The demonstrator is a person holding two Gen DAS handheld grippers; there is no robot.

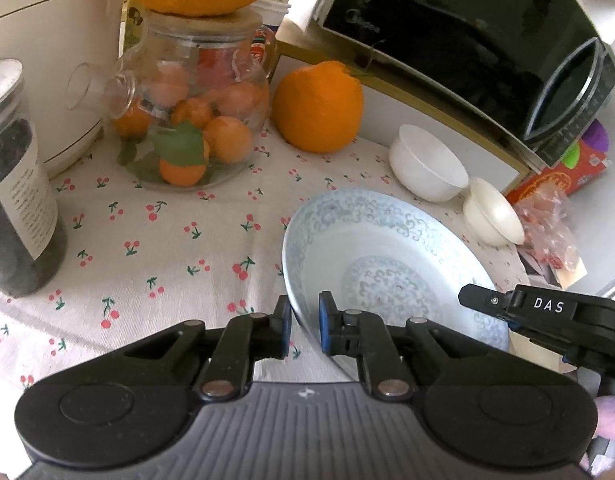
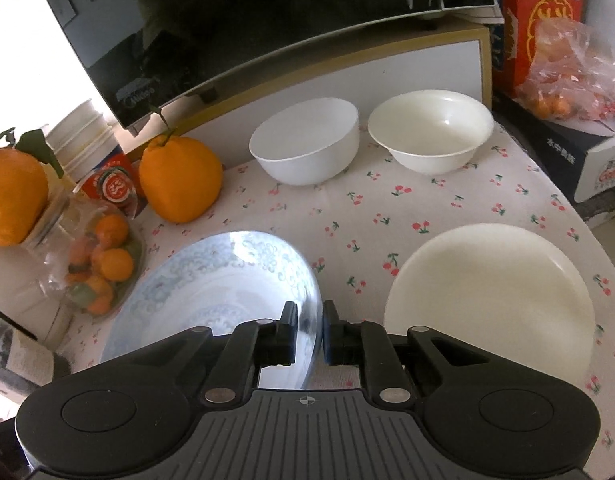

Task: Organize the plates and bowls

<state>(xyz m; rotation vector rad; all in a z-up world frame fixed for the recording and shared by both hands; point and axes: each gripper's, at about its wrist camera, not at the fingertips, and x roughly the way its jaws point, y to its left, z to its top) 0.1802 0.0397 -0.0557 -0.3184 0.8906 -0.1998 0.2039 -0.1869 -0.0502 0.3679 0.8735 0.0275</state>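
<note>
Blue patterned plate gripped at opposite rims: left gripper and right gripper both clamped tight on its edge, likely sharing its weight. Cream plate just right of right gripper; two bowls ahead, presumably awaiting stacking.

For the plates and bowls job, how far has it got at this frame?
Done: nothing stacked yet. The two white bowls sit side by side by the microwave, and the plain cream plate lies alone on the cherry-print cloth.

In hand: the blue-patterned plate is gripped on opposite rims by the left gripper and right gripper.

Left: placing that plate, probably on the cream one, then nesting the bowls.
</note>
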